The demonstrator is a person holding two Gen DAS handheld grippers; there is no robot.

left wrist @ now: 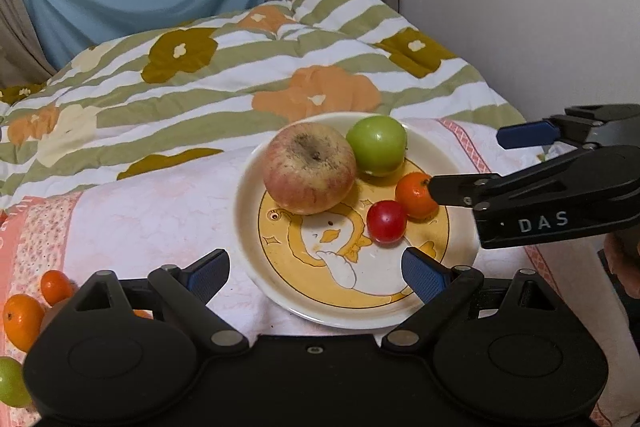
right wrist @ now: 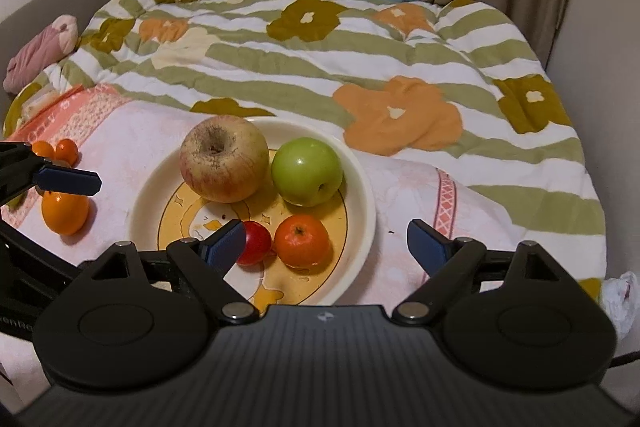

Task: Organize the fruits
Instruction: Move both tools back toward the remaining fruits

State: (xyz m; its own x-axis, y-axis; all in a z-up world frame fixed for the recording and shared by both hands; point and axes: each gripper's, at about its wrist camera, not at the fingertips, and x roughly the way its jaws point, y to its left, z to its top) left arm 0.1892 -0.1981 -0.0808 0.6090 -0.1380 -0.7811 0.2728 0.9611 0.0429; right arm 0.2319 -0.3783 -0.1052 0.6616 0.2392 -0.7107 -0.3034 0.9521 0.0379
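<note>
A white plate with a yellow duck picture lies on a pink cloth. On it sit a large reddish apple, a green apple, a small orange and a small red fruit. My left gripper is open and empty over the plate's near edge. My right gripper is open and empty, its fingers either side of the small orange; it also shows in the left wrist view.
More small oranges and a green fruit lie on the pink cloth left of the plate. A flowered striped quilt lies behind, with curtains and a wall beyond.
</note>
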